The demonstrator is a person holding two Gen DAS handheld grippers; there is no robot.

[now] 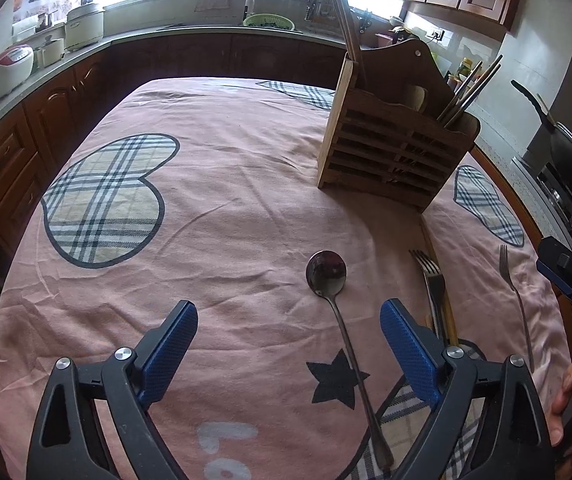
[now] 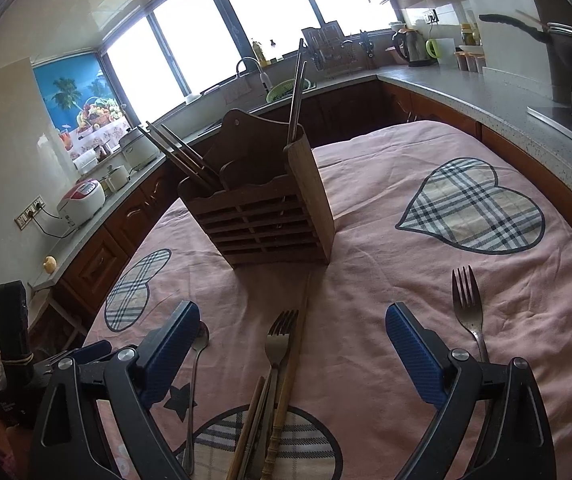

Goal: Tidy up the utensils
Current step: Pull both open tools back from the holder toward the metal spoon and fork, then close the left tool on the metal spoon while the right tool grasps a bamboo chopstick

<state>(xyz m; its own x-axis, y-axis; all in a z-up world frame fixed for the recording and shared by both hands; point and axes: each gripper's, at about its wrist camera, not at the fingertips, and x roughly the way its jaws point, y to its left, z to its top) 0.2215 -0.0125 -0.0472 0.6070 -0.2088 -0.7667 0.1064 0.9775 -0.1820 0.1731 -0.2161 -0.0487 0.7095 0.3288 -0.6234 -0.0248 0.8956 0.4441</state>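
Two sets of fingers stand wide and empty over the worktop (image 1: 245, 184): the spoon (image 1: 336, 304) lies between the left gripper (image 1: 288, 334) fingers, handle running back toward the camera, while the right gripper (image 2: 292, 336) straddles a fork (image 2: 279, 344) and chopsticks (image 2: 290, 372) (likewise lengthwise). Beyond both stands the wooden holder (image 1: 394, 148). Of the cloth's white lettering, only partial letters show, too little to read.
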